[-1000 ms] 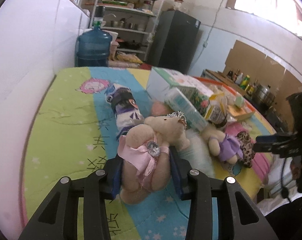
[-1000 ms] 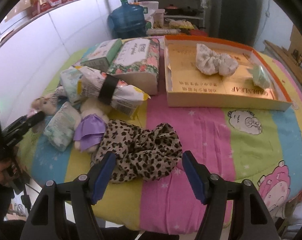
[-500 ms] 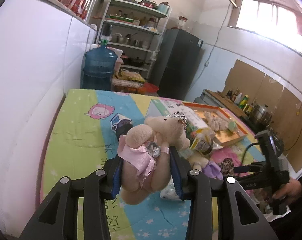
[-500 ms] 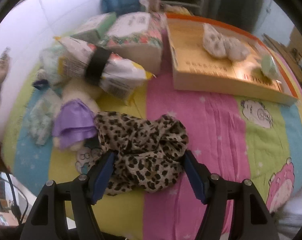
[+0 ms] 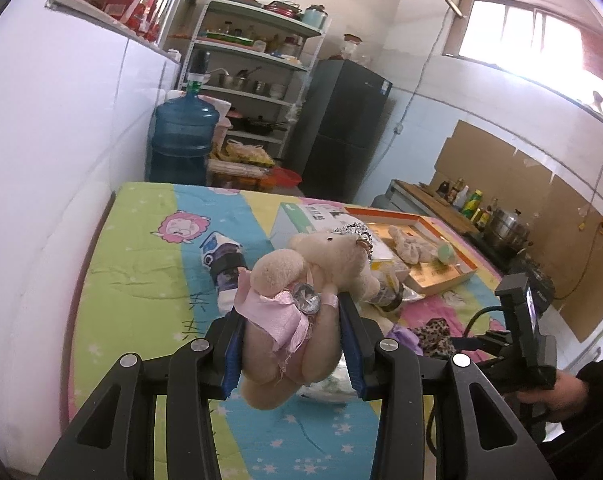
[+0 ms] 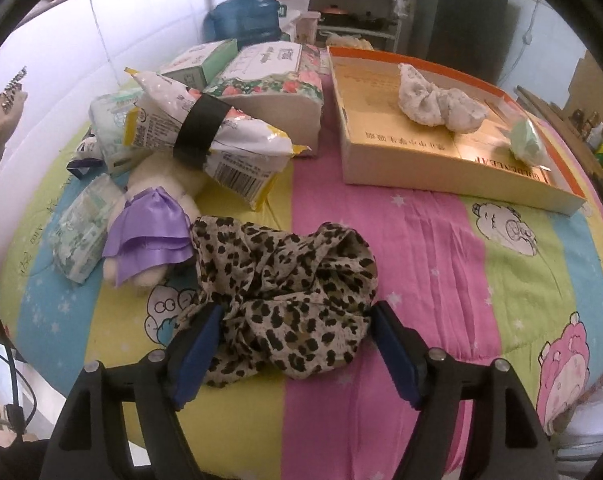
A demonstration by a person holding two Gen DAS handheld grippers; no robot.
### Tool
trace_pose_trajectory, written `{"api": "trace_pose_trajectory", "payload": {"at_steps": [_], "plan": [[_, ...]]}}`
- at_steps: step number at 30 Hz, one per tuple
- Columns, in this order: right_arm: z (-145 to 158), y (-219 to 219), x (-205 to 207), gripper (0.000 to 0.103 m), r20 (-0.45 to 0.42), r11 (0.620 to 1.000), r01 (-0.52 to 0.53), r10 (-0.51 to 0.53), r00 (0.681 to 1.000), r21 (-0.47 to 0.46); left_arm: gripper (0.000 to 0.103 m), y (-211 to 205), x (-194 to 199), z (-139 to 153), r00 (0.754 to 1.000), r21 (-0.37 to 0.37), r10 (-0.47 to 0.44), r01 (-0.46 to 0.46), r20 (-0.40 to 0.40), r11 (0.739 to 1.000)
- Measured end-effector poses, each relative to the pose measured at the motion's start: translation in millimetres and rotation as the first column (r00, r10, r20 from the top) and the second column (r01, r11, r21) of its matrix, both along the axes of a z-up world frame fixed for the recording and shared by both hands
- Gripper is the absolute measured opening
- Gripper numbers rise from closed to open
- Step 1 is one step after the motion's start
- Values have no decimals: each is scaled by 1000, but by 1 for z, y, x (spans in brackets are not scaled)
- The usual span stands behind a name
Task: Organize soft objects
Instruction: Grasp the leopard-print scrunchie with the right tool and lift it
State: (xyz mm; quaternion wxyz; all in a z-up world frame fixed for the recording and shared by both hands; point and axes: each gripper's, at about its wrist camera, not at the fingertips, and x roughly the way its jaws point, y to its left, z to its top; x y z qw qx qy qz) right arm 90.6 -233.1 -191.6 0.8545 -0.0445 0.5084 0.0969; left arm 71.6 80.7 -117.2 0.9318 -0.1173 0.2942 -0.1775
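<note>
My left gripper [image 5: 291,344] is shut on a beige teddy bear in a pink dress [image 5: 301,304] and holds it in the air above the bed. My right gripper [image 6: 295,344] is open, its jaws on either side of a leopard-print cloth [image 6: 285,288] that lies on the blanket. A second bear in a purple dress [image 6: 149,228] lies just left of the cloth. An orange-rimmed cardboard tray [image 6: 441,160] at the back right holds a white fluffy cloth [image 6: 437,100] and a pale green soft item [image 6: 527,142].
Tissue packs [image 6: 269,68], a snack bag with a black band [image 6: 205,132] and small wipe packs [image 6: 81,236] crowd the left half of the bed. A white wall runs along the left. A blue water jug [image 5: 181,140], shelves and a fridge stand beyond the bed.
My left gripper has lifted the pink-dressed bear up off the bed. My right gripper has moved forward so its open jaws now straddle the leopard cloth.
</note>
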Motion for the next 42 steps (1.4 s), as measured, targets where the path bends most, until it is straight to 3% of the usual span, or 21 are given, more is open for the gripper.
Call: {"api": "trace_pose_trajectory", "payload": {"at_steps": [2, 4, 6, 7, 15, 23, 29, 42], "plan": [[2, 0, -2, 65, -14, 1000, 9, -9, 1000, 1, 43, -2, -1, 0, 1000, -1, -7, 7, 0, 1000], [7, -2, -7, 37, -6, 999, 16, -16, 1000, 31, 43, -3, -2, 1, 1000, -3, -15, 15, -2, 1000], [11, -5, -13, 21, -13, 997, 16, -15, 1000, 74, 43, -3, -3, 1, 1000, -6, -19, 19, -3, 1000], [12, -8, -15, 19, -17, 994, 18, -17, 1000, 106, 43, -3, -4, 2, 1000, -11, -22, 22, -5, 1000], [23, -15, -26, 17, 20, 989, 38, -41, 999, 144, 43, -11, -4, 7, 999, 2, -48, 48, -4, 999], [45, -21, -24, 16, 109, 993, 38, -50, 993, 109, 43, -31, 1, 20, 999, 66, -23, 25, -27, 998], [68, -28, -28, 16, 192, 995, 41, -57, 980, 86, 43, -51, 7, 34, 999, 91, -29, 31, -21, 995], [116, -62, -34, 16, 309, 986, 104, -139, 941, 128, 43, -101, 26, 57, 998, 97, -68, 69, -13, 993]]}}
